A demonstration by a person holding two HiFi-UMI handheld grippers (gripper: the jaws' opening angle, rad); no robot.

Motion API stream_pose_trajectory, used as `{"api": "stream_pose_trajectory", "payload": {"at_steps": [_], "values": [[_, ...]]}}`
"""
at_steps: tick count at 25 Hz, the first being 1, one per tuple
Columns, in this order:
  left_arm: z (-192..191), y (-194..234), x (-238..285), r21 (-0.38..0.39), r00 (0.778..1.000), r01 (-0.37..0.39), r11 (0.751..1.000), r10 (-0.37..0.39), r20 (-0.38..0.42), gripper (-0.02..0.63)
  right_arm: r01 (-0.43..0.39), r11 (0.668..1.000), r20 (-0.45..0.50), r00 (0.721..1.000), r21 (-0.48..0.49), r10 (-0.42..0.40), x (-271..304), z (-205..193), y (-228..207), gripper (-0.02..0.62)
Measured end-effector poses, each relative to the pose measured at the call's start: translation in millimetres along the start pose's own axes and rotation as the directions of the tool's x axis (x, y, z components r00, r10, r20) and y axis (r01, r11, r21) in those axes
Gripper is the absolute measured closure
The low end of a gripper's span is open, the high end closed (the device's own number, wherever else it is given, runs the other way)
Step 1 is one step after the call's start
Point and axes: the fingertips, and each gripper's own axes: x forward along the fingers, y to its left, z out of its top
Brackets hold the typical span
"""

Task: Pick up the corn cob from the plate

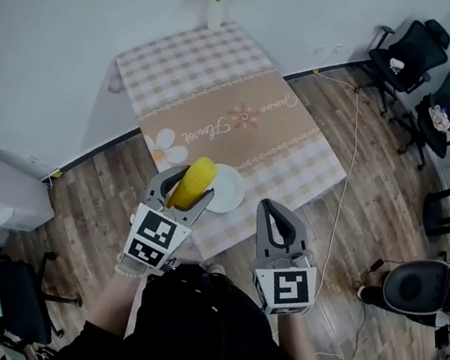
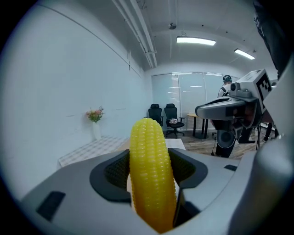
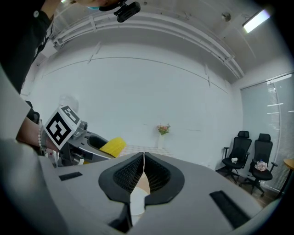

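left gripper [image 1: 181,199] is gripping the corn cob [image 2: 149,176] between its jaws, in the air | right gripper [image 3: 144,159] is hovering beside it, jaws pressed together (nothing in them) | white plate [image 1: 232,191] is lying below on the checkered table [image 1: 220,102]

- Head view: high above the table [image 1: 220,106], facing steeply down and forward. It takes in the whole table, the flower vase [image 1: 217,0] at its far end and the office chairs [image 1: 414,52] to its right.
- Left gripper view: close behind the left gripper [image 2: 149,170], at the table's near edge, facing roughly level along it.
- Right gripper view: close behind the right gripper [image 3: 144,158], just off the table's near edge, facing the vase.
- All three views share the vase and chairs.
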Motion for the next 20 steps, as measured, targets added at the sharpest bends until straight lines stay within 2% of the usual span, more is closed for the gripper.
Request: {"api": "stream_pose_trajectory", "payload": {"at_steps": [7, 20], "values": [[18.1, 3.6, -23.4, 0.014, 0.998, -0.029, 0.999, 0.028, 0.048, 0.347, -0.021, 1.0, 0.035, 0.999, -0.01, 0.022, 10.0, 11.4, -0.7, 0.552], [41.0, 6.4, -50.6, 0.062, 0.991, -0.083, 0.995, 0.076, 0.107, 0.347, -0.056, 0.998, 0.045, 0.997, -0.023, 0.057, 19.9, 14.5, 5.0, 0.552]]}}
